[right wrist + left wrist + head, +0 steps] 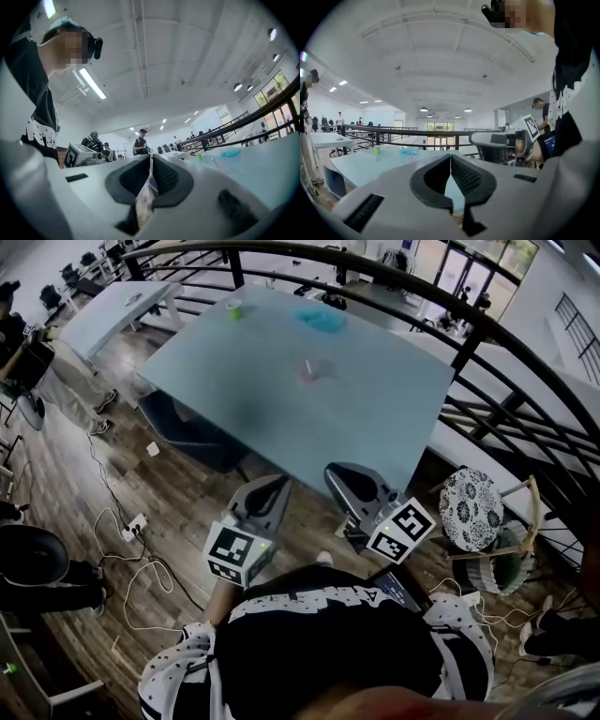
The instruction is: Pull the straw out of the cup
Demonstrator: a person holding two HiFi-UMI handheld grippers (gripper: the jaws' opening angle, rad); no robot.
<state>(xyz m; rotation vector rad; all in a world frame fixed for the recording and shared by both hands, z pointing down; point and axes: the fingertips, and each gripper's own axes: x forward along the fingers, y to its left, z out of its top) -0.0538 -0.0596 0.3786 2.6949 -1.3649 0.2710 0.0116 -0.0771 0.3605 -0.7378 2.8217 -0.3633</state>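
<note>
A small pinkish cup [309, 369] stands blurred near the middle of the pale blue table [375, 418]; no straw can be made out in it. Both grippers are held close to the person's body, short of the table's near edge and far from the cup. My left gripper [278, 483] has its jaws closed tip to tip with nothing between them, as the left gripper view [451, 157] also shows. My right gripper [336, 472] is likewise shut and empty [151, 157]. The right gripper [501, 143] appears beside the left one's jaws.
A green cup [233, 307] and a blue object [319, 320] sit at the table's far side. A dark railing [487, 334] curves round the right. A chair [187, 432] is tucked under the table's left; cables [141, 559] lie on the wooden floor. A patterned stool [472, 509] stands right.
</note>
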